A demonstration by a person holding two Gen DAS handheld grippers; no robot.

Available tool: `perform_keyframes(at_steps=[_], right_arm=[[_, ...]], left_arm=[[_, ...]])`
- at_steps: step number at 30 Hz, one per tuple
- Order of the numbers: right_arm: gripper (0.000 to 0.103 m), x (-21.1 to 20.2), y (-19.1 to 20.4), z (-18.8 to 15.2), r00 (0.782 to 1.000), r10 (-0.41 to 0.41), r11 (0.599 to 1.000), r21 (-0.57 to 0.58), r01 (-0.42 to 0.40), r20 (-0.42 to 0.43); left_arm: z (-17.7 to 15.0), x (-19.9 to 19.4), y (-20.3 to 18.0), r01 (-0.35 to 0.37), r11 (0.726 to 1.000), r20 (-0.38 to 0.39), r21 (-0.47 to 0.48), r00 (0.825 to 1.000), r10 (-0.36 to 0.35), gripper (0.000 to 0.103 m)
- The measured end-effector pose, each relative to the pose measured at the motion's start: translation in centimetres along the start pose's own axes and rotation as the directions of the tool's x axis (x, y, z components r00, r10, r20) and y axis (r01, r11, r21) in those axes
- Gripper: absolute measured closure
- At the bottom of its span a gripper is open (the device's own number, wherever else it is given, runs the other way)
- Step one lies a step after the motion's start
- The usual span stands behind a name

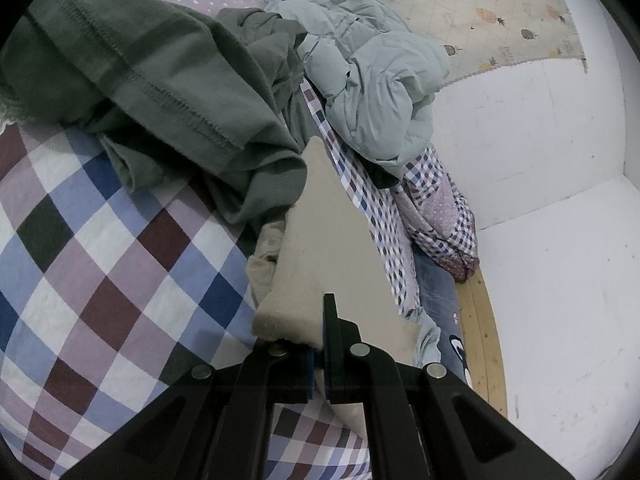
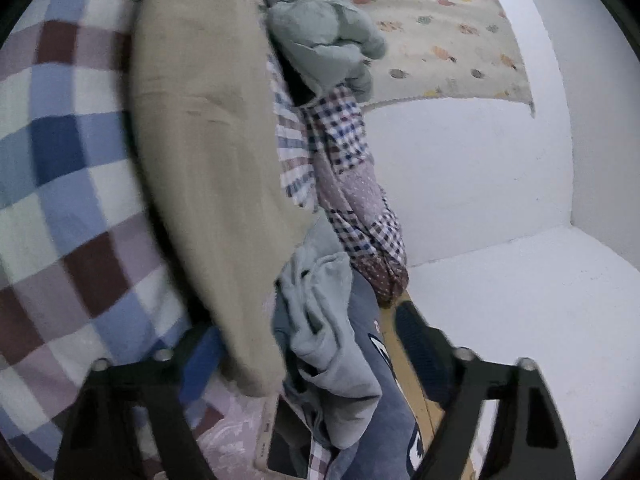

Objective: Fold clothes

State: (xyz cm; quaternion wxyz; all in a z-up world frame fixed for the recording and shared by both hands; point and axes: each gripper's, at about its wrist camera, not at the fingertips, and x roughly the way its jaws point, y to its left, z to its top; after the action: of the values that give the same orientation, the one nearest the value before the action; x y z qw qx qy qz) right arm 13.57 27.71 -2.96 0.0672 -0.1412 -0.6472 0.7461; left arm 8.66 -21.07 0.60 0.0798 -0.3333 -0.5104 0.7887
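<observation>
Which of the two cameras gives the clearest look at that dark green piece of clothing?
The left wrist view. The dark green garment fills its upper left, sharp enough to show the stitched hem, lying crumpled on the checked bedsheet. The right wrist view is blurred and shows nothing I can identify as it; the beige cloth dominates there.

Checked bedspread (image 1: 100,260) lies bare at lower left; green garment (image 1: 160,80) and pale blue jacket (image 1: 372,80) crowd the top centre.
</observation>
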Motion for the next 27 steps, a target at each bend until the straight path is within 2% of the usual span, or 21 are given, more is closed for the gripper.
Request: perform_keyframes(at_steps=[1,3,11,13,17,21,24,27], right_arm=[[0.042,-0.3,0.6,0.1,1.000,0.007,1.000,-0.026,-0.007,0.006],[0.048,-0.6,1.7,0.4,1.000,0.008,0.997,-0.072,-0.006,0.025],[0.046,0.0,1.7,0.7,0.998,0.019,0.998,-0.065,-0.016,0.056],[0.042,0.1,1.3,0.4,0.999,0.021,0.999,-0.045,-0.020,0.040],[0.042,0.5,1.1,-0.1,1.000,0.004,0.999,-0.043,-0.004,-0.001],[0.036,0.6,0.2,0.0,0.999,-0.029,0.999,-0.013,0.029,-0.012],[0.036,0.6,0.2,0.2,0.999,-0.037,0.999,-0.012,0.036,-0.008],[0.041,0.5,0.6,0.3,1.000,-0.029,0.999,-0.029,0.029,0.003]], left_arm=[[0.0,0.0,0.0,-0.001,1.000,0.001,0.001,1.000,0.001,0.102],[0.0,0.0,-0.1,-0.002,1.000,0.003,0.002,1.000,0.002,0.102],[-0.1,0.1,-0.1,-0.003,1.000,0.005,-0.007,1.000,0.003,0.102],[-0.1,0.1,-0.1,-0.002,1.000,0.005,-0.007,1.000,0.002,0.102],[0.0,0.1,-0.1,0.002,1.000,0.003,-0.007,1.000,-0.002,0.102],[0.1,0.2,-0.1,0.003,1.000,0.002,-0.008,1.000,-0.003,0.102],[0.2,0.2,-0.1,0.004,1.000,0.002,-0.010,1.000,-0.004,0.102],[0.1,0.2,-0.1,0.004,1.000,0.002,-0.008,1.000,-0.004,0.102]])
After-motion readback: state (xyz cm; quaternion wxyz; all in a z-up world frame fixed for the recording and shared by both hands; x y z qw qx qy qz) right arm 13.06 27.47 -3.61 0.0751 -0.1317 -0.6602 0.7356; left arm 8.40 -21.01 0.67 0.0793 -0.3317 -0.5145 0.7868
